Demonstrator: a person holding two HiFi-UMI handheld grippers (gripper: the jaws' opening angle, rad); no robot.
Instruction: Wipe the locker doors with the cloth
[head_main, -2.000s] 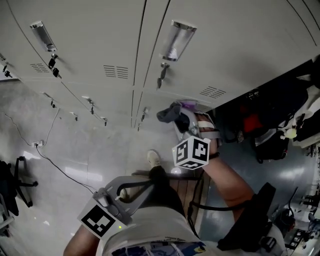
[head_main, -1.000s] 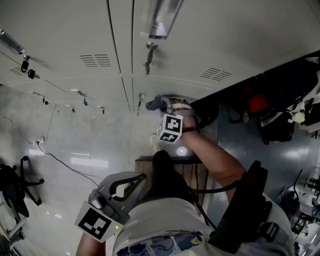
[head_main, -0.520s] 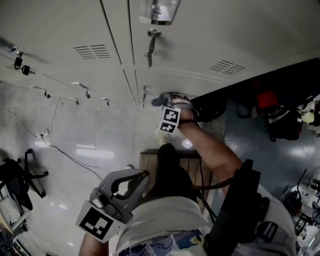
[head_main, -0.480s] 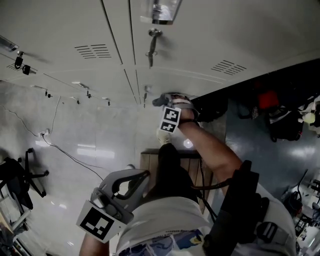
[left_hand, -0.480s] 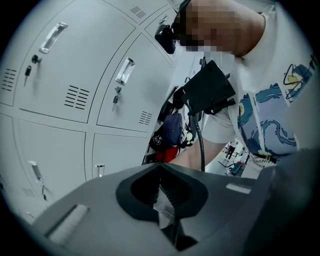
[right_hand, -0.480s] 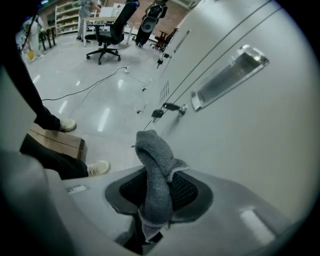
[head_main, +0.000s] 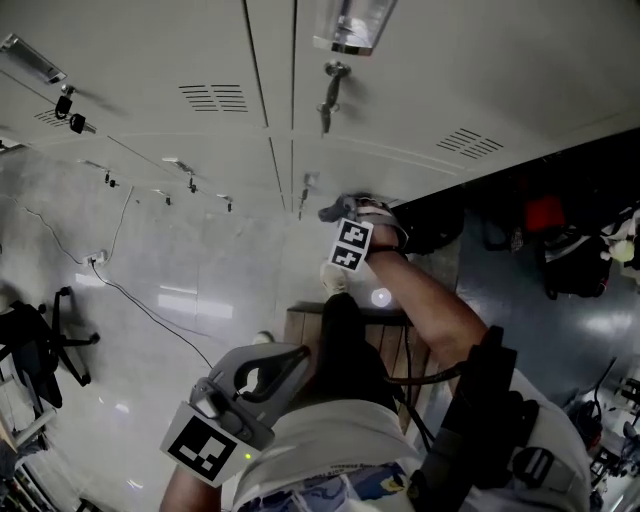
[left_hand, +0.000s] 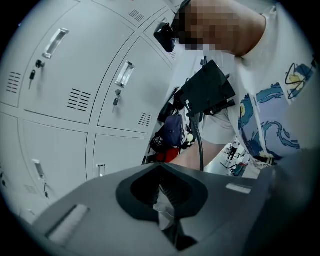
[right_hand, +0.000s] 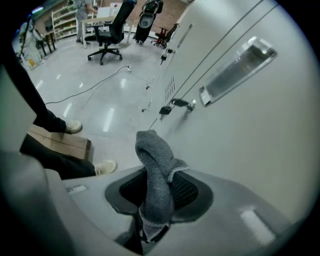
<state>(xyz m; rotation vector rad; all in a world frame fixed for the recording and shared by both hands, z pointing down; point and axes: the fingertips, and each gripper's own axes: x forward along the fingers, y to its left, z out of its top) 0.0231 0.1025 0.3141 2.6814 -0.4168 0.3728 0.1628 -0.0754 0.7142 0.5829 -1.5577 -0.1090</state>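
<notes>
Cloth: fluffy grey cloth (right_hand: 156, 175) pinched in my R gripper (right_hand: 152, 220), beside pale grey metal locker door (right_hand: 260, 140); touch unclear.
L gripper (left_hand: 167, 220): jaws together on small whitish scrap (left_hand: 161, 209), seen only in its own view.
Head view: L gripper low, by my waist.

Cloth (right_hand: 152, 160): grey, fuzzy terry pile, matt.
Locker doors (head_main: 150, 50): pale painted metal, smooth, satin sheen.
Door handle (right_hand: 239, 65): bright polished metal.
Floor (head_main: 170, 290): glossy, mirrors lights.
Right gripper (right_hand: 156, 200): smooth matt grey plastic shell; fingers (right_hand: 186, 192) dark, ribbed.
Left gripper (left_hand: 162, 200): same plastic, clamped on thin pale crumpled scrap (left_hand: 164, 212), paper or fabric unclear.
Bench (head_main: 298, 330): bare wooden slats.
</notes>
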